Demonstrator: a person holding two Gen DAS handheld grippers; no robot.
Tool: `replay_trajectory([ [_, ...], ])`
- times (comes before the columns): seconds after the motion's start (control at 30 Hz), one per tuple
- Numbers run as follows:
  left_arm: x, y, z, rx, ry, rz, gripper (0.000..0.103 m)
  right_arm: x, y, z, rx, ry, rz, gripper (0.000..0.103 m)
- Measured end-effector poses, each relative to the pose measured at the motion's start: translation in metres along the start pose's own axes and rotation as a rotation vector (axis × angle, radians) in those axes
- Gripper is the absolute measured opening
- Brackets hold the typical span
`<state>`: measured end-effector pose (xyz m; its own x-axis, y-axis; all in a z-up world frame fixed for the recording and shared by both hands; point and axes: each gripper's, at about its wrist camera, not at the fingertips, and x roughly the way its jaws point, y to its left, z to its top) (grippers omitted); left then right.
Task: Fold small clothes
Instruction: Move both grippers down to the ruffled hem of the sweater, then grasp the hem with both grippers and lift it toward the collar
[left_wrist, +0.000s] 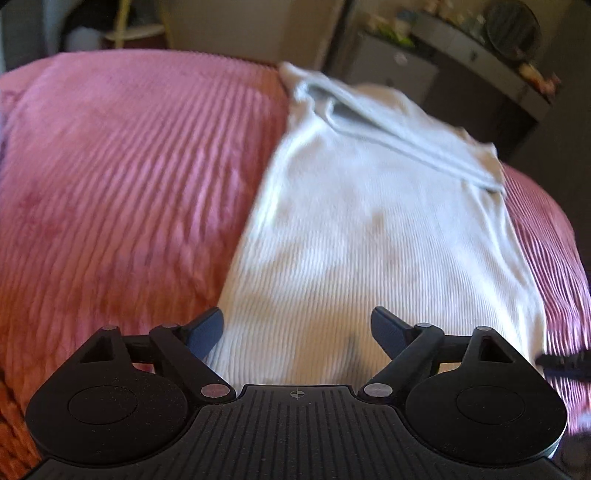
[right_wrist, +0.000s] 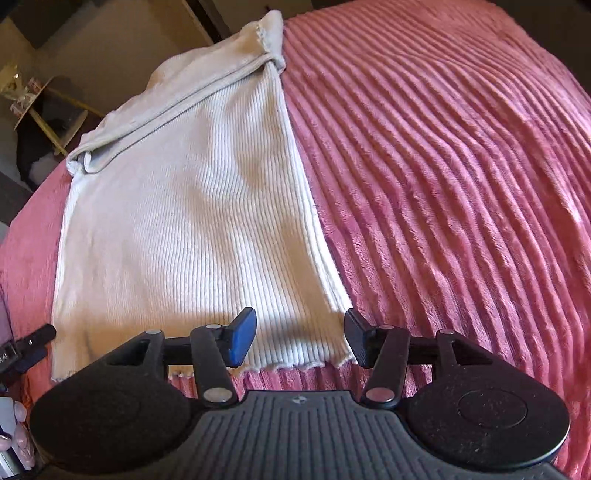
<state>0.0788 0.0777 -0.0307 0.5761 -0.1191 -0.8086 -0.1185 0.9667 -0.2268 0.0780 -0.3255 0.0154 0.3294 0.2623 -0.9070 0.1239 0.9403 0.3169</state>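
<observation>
Both the left gripper and right gripper are hovering spread, holding nothing, over the white ribbed top's lower-frame hem, probably readying a fold.

text: none readable | faint letters on black object, left edge, right wrist view: too small

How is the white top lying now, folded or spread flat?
Partly folded: the white top lies flat on the pink blanket, with its far end doubled over.

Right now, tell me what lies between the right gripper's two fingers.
The near hem corner of the white ribbed garment lies between the open right gripper's fingers, over the pink blanket; the right wrist view shows it.
</observation>
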Motion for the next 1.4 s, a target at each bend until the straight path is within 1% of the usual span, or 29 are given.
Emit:
replay_trajectory([
  [0.07, 0.000, 0.003, 0.001, 0.065, 0.019, 0.017, 0.089, 0.003, 0.000, 0.002, -0.022, 0.004, -0.023, 0.053],
  [0.1, 0.001, 0.005, 0.001, 0.083, 0.030, 0.030, 0.088, 0.005, -0.001, 0.003, -0.026, 0.008, -0.030, 0.053],
  [0.13, 0.002, 0.009, 0.002, 0.080, 0.044, 0.026, 0.087, 0.006, -0.003, 0.004, -0.026, 0.012, -0.033, 0.053],
  [0.2, 0.003, 0.021, 0.004, 0.039, 0.069, -0.015, 0.085, 0.010, -0.009, 0.006, -0.014, 0.027, -0.023, 0.053],
  [0.23, 0.005, 0.026, 0.004, 0.024, 0.080, -0.025, 0.081, 0.012, -0.013, 0.007, -0.004, 0.040, -0.007, 0.053],
  [0.3, 0.007, 0.034, 0.006, 0.008, 0.101, -0.021, 0.077, 0.016, -0.017, 0.007, 0.012, 0.058, 0.027, 0.052],
  [0.37, 0.010, 0.042, 0.005, -0.026, 0.129, -0.039, 0.075, 0.018, -0.018, 0.008, 0.011, 0.075, 0.064, 0.049],
  [0.4, 0.012, 0.047, 0.005, -0.051, 0.140, -0.056, 0.072, 0.019, -0.017, 0.008, 0.008, 0.079, 0.068, 0.047],
  [0.47, 0.012, 0.052, 0.005, -0.079, 0.148, -0.084, 0.069, 0.021, -0.015, 0.009, 0.003, 0.076, 0.056, 0.036],
  [0.5, 0.013, 0.052, 0.006, -0.081, 0.152, -0.096, 0.066, 0.022, -0.015, 0.009, 0.001, 0.079, 0.058, 0.034],
  [0.53, 0.013, 0.053, 0.005, -0.076, 0.158, -0.114, 0.059, 0.023, -0.015, 0.010, 0.001, 0.080, 0.064, 0.027],
  [0.57, 0.013, 0.052, 0.004, -0.070, 0.166, -0.127, 0.058, 0.023, -0.016, 0.011, 0.003, 0.079, 0.073, 0.020],
  [0.63, 0.013, 0.049, 0.003, -0.050, 0.170, -0.133, 0.056, 0.024, -0.019, 0.011, 0.011, 0.078, 0.092, 0.016],
  [0.67, 0.013, 0.048, 0.002, -0.039, 0.170, -0.139, 0.055, 0.023, -0.021, 0.011, 0.018, 0.079, 0.106, 0.015],
  [0.73, 0.014, 0.044, 0.001, -0.024, 0.174, -0.161, 0.044, 0.022, -0.023, 0.012, 0.030, 0.075, 0.126, 0.015],
  [0.8, 0.017, 0.043, 0.001, -0.014, 0.188, -0.173, 0.043, 0.021, -0.025, 0.013, 0.036, 0.077, 0.125, 0.016],
  [0.83, 0.018, 0.042, 0.001, -0.014, 0.194, -0.170, 0.044, 0.020, -0.027, 0.013, 0.038, 0.085, 0.114, 0.020],
  [0.87, 0.020, 0.043, 0.002, -0.017, 0.201, -0.170, 0.045, 0.021, -0.027, 0.013, 0.033, 0.099, 0.108, 0.020],
  [0.97, 0.025, 0.043, 0.002, -0.018, 0.232, -0.181, 0.046, 0.022, -0.024, 0.013, 0.008, 0.112, 0.124, 0.022],
  [1.03, 0.026, 0.042, 0.003, -0.010, 0.250, -0.197, 0.044, 0.021, -0.021, 0.012, -0.013, 0.111, 0.141, 0.021],
  [1.07, 0.028, 0.041, 0.003, -0.001, 0.269, -0.207, 0.043, 0.020, -0.020, 0.012, -0.020, 0.109, 0.156, 0.018],
  [1.1, 0.030, 0.041, 0.001, 0.007, 0.284, -0.211, 0.038, 0.019, -0.020, 0.012, -0.020, 0.103, 0.176, 0.016],
  [1.13, 0.030, 0.040, -0.001, 0.014, 0.297, -0.211, 0.031, 0.018, -0.020, 0.012, -0.018, 0.098, 0.198, 0.012],
  [1.17, 0.032, 0.039, -0.001, 0.017, 0.306, -0.209, 0.027, 0.016, -0.020, 0.012, -0.014, 0.090, 0.218, 0.010],
  [1.23, 0.033, 0.040, 0.000, 0.009, 0.299, -0.223, 0.022, 0.013, -0.021, 0.012, 0.000, 0.067, 0.251, 0.009],
  [1.33, 0.025, 0.045, 0.003, -0.026, 0.253, -0.291, 0.019, 0.004, -0.030, 0.015, 0.042, 0.019, 0.318, 0.008],
  [1.4, 0.015, 0.049, 0.007, -0.044, 0.202, -0.348, 0.018, -0.003, -0.036, 0.019, 0.073, -0.018, 0.367, 0.008],
])
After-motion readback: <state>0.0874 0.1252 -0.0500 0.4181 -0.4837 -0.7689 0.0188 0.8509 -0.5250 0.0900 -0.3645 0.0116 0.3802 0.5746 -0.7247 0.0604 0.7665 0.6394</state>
